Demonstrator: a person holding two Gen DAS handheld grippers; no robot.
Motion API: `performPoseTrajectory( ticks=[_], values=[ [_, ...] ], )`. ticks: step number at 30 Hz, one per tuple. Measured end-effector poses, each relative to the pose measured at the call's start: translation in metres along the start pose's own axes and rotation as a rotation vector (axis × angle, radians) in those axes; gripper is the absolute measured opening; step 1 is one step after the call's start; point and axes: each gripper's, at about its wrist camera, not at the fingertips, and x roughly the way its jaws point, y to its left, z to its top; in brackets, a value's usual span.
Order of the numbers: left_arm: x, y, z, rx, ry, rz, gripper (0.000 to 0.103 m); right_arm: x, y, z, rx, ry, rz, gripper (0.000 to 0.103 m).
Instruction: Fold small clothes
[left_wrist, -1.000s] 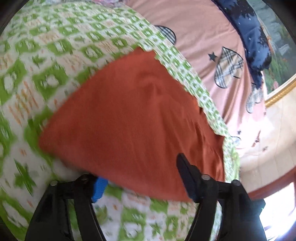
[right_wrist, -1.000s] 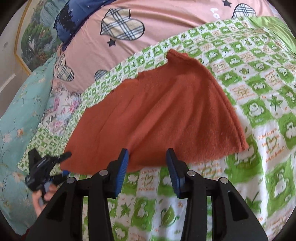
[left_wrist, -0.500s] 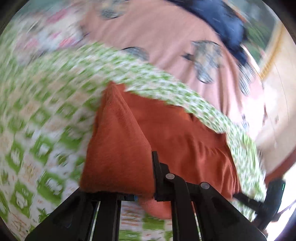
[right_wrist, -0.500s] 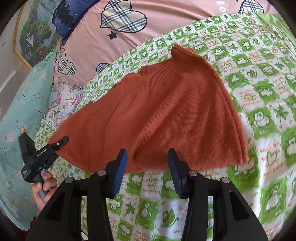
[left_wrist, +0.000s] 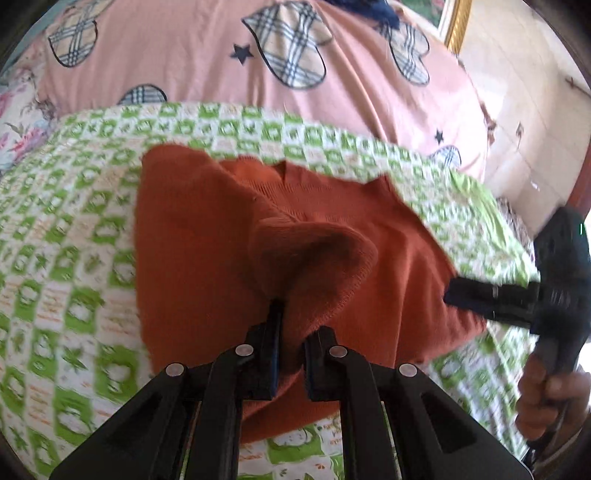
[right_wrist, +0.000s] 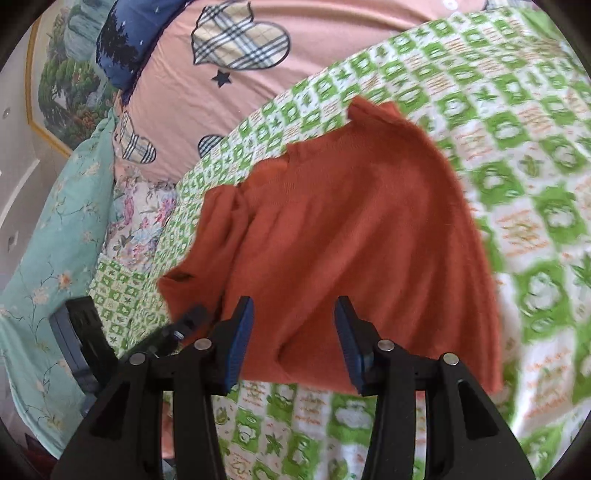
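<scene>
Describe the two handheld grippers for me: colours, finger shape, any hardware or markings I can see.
Both match. The left gripper and the right gripper are matte black plastic, each with two angular fingers lined with blue ribbed pads. Round silver pivot pins sit on the linkages, and the frames have triangular cut-outs. In the left view, the right gripper's black body shows a small green light. No cables or sleeves visible.

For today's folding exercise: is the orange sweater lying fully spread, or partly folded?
Partly folded. The left gripper is shut on a lifted edge of the orange sweater, doubling it over the body; the rest lies flat.
</scene>
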Motion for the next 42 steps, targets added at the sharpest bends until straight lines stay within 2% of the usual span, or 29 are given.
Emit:
performPoseTrajectory(
  ticks=[10,16,20,21,22,23,25,30,33,38,40,42],
  values=[
    [-0.014,0.004,-0.009,0.026,-0.026,-0.03,0.008,0.09,0.037,0.05,-0.037,0.173,0.157,0.063],
    [-0.01,0.008,-0.008,0.013,-0.012,-0.047,0.007,0.158,0.058,0.092,-0.039,0.271,0.203,0.064],
    [-0.009,0.008,-0.007,0.014,-0.006,-0.049,0.007,0.194,0.075,0.101,-0.052,0.335,0.241,0.064],
    [-0.009,0.008,-0.007,0.013,-0.005,-0.05,0.007,0.196,0.08,0.101,-0.065,0.337,0.249,0.059],
    [-0.008,0.008,-0.007,0.012,-0.003,-0.049,0.007,0.197,0.086,0.1,-0.09,0.324,0.238,0.032],
    [-0.009,0.007,-0.007,0.012,-0.003,-0.047,0.007,0.197,0.089,0.099,-0.113,0.322,0.213,0.021],
    [-0.013,0.006,-0.005,0.014,-0.007,-0.053,0.007,0.187,0.089,0.1,-0.115,0.301,0.218,0.017],
    [-0.03,-0.012,0.005,0.023,-0.033,-0.124,0.007,0.124,0.068,0.104,-0.092,0.189,0.247,0.016],
    [-0.031,-0.042,0.011,0.07,-0.043,-0.186,0.007,0.077,0.049,0.111,-0.097,0.112,0.231,0.016],
    [-0.017,-0.101,0.018,0.158,-0.04,-0.299,0.007,0.015,0.005,0.121,-0.1,0.007,0.125,0.016],
    [0.005,-0.122,0.014,0.175,0.004,-0.335,0.007,0.011,-0.017,0.119,-0.068,0.007,0.076,0.016],
    [0.028,-0.135,0.008,0.176,0.057,-0.334,0.007,0.014,-0.042,0.114,-0.035,0.027,0.02,0.016]
  ],
)
